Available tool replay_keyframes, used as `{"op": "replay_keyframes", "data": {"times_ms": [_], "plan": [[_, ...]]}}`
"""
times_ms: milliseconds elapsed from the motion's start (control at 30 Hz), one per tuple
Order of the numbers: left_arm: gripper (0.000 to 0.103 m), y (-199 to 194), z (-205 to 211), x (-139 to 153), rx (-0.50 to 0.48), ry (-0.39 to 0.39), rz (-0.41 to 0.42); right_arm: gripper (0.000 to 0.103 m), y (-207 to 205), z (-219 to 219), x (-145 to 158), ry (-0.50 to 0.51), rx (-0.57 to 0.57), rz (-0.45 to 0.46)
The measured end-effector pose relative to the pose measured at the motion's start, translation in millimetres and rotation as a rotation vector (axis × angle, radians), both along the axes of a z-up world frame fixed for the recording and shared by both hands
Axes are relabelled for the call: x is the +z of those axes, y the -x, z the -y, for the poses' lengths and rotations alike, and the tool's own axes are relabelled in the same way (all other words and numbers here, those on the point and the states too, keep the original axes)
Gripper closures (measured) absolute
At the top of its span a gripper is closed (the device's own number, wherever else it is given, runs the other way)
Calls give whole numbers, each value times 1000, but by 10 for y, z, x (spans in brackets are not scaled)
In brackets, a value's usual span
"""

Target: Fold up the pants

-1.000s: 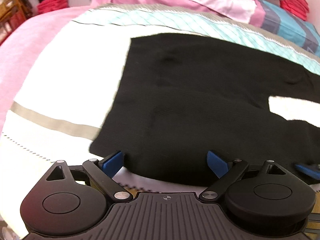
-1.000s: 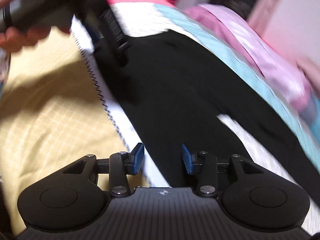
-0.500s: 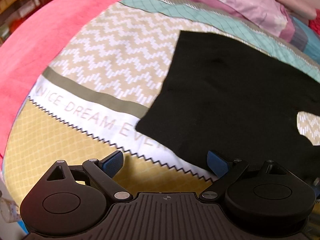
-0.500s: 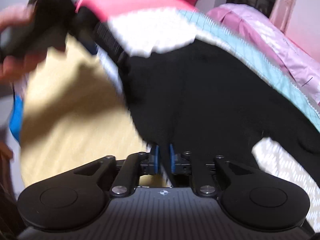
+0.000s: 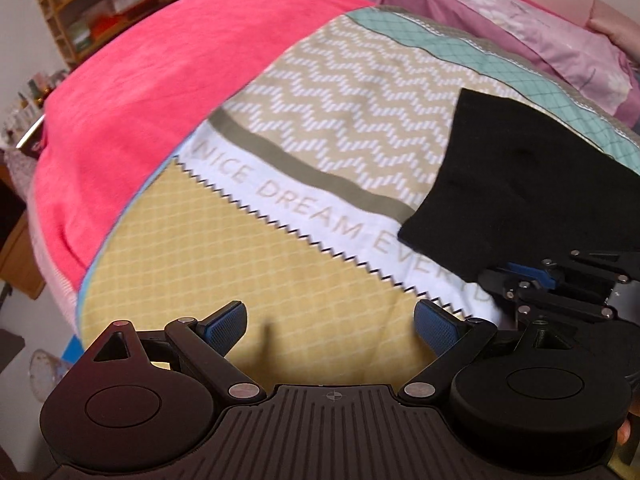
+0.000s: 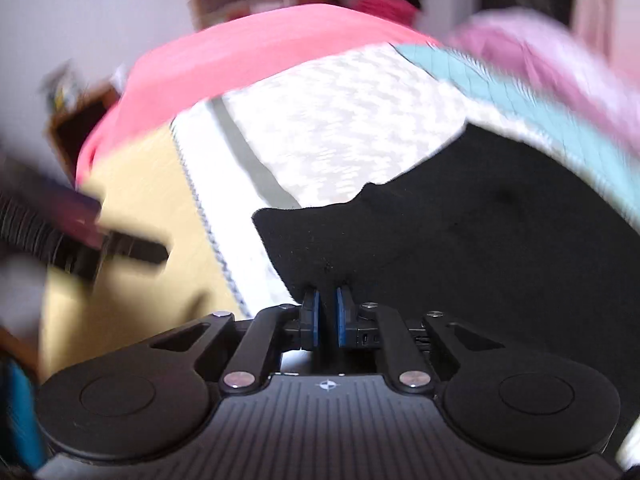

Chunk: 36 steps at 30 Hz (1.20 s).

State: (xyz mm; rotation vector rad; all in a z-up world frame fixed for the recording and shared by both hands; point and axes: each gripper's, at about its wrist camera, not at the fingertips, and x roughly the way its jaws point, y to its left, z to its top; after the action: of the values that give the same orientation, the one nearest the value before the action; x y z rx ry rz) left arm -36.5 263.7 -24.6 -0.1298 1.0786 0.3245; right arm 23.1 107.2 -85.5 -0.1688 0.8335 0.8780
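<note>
The black pants (image 5: 532,184) lie on a patterned quilt (image 5: 352,92) on a bed, toward the right side of the left wrist view, their near edge crossing the white band printed with pale letters. In the right wrist view the pants (image 6: 480,240) fill the right half, and a corner of the cloth is pinched between the blue pads of the right gripper (image 6: 326,316), whose jaws are closed tight on it. That same right gripper (image 5: 560,280) shows in the left wrist view at the pants' near edge. The left gripper (image 5: 330,322) hangs with its jaws spread wide and nothing between them, above the yellow checked part of the quilt, apart from the pants. In the blurred right wrist view the left gripper (image 6: 80,240) appears as a dark shape at the left, over the yellow area. Beyond the quilt lies a bright pink blanket (image 5: 160,80), with pale pink bedding (image 5: 520,20) at the far right. A wooden shelf (image 5: 100,4) of items stands behind the bed at upper left. Nothing lies on the pants.
</note>
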Motion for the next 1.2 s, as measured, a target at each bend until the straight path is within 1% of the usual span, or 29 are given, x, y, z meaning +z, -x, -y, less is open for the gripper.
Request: {"op": "replay_keyframes", "data": {"times_ms": [33, 67, 100, 167, 200, 233, 300, 367, 500, 533, 567, 600, 633, 667, 700, 733, 767, 800, 833, 867, 900, 933, 967, 1000, 1067, 1133, 1167, 1200], "plan": [[0, 26, -28, 4, 11, -2, 1, 91, 87, -110, 16, 28, 40, 51], [0, 38, -57, 1, 22, -4, 2, 86, 149, -185, 17, 57, 72, 95], [0, 45, -77, 3, 31, -7, 2, 83, 138, -187, 15, 58, 80, 95], [0, 3, -88, -11, 42, -5, -3, 78, -17, -73, 17, 13, 52, 22], [0, -26, -86, -19, 43, 1, -5, 76, -46, 8, 49, 4, 38, 10], [0, -53, -72, -20, 40, 6, -4, 75, -45, 91, 86, 12, 33, 22], [0, -131, -17, -22, 26, 6, 0, 61, -31, 188, 123, 39, 39, 44], [0, -203, 47, -18, 8, 4, 1, 58, -61, 278, 169, 42, 30, 48], [0, -368, 185, 15, -36, -10, 17, 48, -186, 546, 257, -2, -88, 21], [0, -419, 214, 21, -46, -13, 23, 48, -211, 563, 212, -1, -103, 3], [0, -478, 248, 19, -53, -13, 27, 49, -215, 537, 141, 20, -61, -33], [0, -555, 295, 11, -61, -11, 32, 48, -190, 493, 71, 52, 26, -71], [0, -631, 345, -4, -70, -8, 38, 48, -123, 500, 67, 73, 75, -39], [0, -709, 394, -27, -76, -8, 34, 48, -95, 559, 113, 58, 93, -17], [0, -778, 441, -42, -80, -7, 29, 49, -136, 667, 179, 2, 99, -58], [0, -823, 482, -49, -90, -1, 34, 49, -203, 805, 246, -75, 99, -111], [0, -864, 525, -52, -104, 6, 45, 48, -271, 941, 302, -136, 101, -138], [0, -897, 559, -64, -111, 5, 50, 44, -353, 1064, 341, -162, 86, -137], [0, -919, 585, -89, -114, 3, 50, 43, -444, 1148, 364, -159, 52, -123], [0, -938, 603, -140, -118, 6, 46, 43, -568, 1210, 359, -134, 5, -100], [0, -968, 617, -222, -124, 9, 28, 45, -695, 1232, 340, -97, -42, -78], [0, -990, 626, -329, -125, 12, -10, 48, -836, 1217, 316, -51, -92, -58], [0, -987, 630, -447, -127, 16, -51, 54, -950, 1174, 299, -22, -116, -39], [0, -986, 632, -556, -132, 17, -85, 58, -1049, 1099, 277, -6, -121, -13], [0, -890, 625, -606, -137, -28, -49, 59, -1231, 880, 177, 33, -96, 22], [0, -874, 581, -599, -127, -5, -40, 63, -1431, 609, -24, 64, -56, 27], [0, -882, 569, -584, -124, -6, -40, 66, -1530, 463, -155, 85, -46, 33], [0, -885, 576, -585, -129, -14, -40, 66, -1609, 344, -240, 80, -51, 80]]}}
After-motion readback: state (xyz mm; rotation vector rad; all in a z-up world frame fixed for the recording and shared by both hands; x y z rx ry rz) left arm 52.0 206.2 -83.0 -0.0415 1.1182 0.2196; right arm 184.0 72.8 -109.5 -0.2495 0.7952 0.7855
